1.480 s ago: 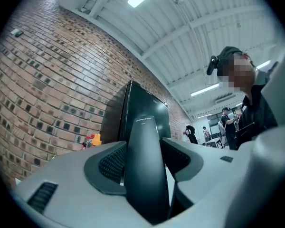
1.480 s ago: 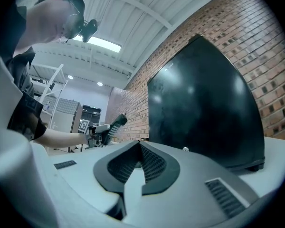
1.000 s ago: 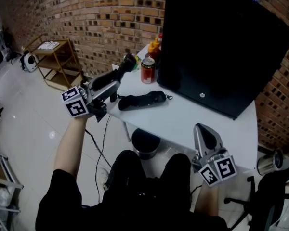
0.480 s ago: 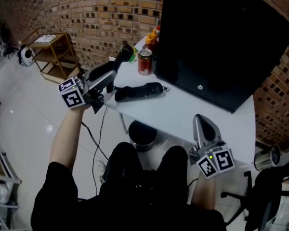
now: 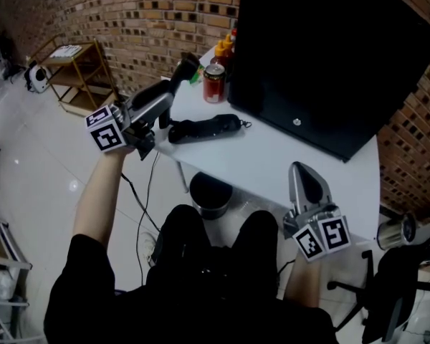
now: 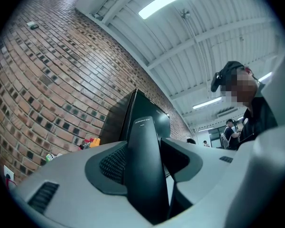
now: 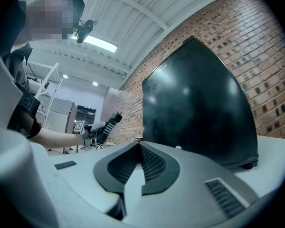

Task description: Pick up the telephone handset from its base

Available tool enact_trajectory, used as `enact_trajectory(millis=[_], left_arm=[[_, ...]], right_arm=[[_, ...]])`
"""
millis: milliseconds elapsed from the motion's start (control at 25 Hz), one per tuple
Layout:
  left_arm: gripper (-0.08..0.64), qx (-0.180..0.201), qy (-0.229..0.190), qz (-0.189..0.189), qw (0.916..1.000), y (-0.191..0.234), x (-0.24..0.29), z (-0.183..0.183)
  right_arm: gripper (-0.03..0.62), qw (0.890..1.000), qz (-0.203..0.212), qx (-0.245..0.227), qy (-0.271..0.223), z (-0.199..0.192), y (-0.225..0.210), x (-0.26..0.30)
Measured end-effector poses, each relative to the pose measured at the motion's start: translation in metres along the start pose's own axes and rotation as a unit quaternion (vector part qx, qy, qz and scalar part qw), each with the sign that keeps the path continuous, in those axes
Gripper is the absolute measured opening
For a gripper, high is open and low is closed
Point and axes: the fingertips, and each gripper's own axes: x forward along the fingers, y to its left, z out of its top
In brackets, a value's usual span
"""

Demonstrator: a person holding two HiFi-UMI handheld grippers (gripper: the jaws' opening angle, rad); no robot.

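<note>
Above me the ceiling strip light (image 6: 168, 1) blazes, floor (image 5: 73, 186) glints, edges bow hard, handset (image 6: 143, 175) soft up close.

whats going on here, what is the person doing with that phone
A seated person holds a hand-held gripper in each hand. The left hand-held gripper has the black handset between its jaws, which are closing on it, and holds it in the air, clear of its base on the white table. The right hand-held gripper is shut and empty at the table's near edge.
</note>
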Motion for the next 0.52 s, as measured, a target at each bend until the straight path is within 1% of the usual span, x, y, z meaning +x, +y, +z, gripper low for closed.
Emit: enact_trajectory(millis=[200, 520], left_arm=[[0.227, -0.025, -0.011, -0.005, 0.9996, 0.003, 0.011, -0.008], [0.227, -0.018, 0.000, -0.014, 0.9997, 0.002, 0.020, -0.008]], right_arm=[[0.009, 1.000, 0.000, 0.001, 0.003, -0.001, 0.001, 0.000], [0.009, 1.000, -0.002, 0.001, -0.009, 0.004, -0.004, -0.006]])
